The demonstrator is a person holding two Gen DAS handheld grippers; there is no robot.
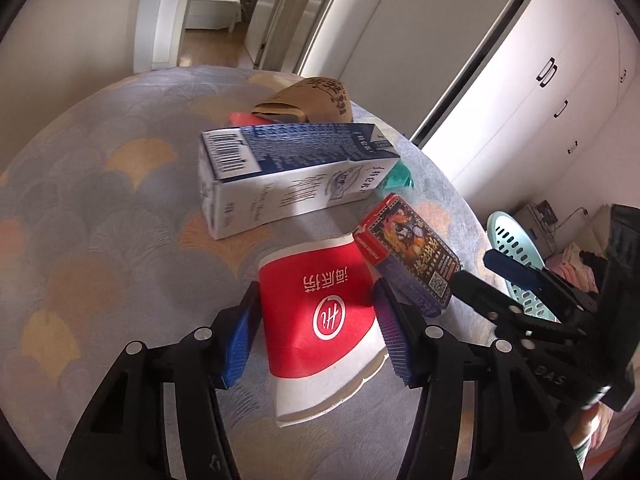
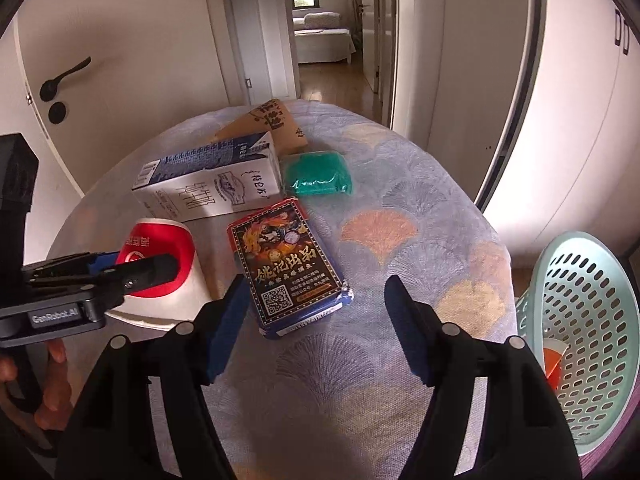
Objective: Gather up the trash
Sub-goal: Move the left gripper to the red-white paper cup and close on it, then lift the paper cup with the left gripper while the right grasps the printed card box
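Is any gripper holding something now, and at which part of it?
The left gripper straddles the red paper cup at its side walls; a firm grip cannot be confirmed. The right gripper is open, empty.

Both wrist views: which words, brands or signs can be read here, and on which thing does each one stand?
"GenRobot.AI": left tool body.
"DAS": right tool body, rest cut off.
"姚记出品": card box; its QR code and small print are unreadable.
Chinese characters on the red cup, milk carton and brown bag: too distorted to read surely.
Carton barcode digits: too small.
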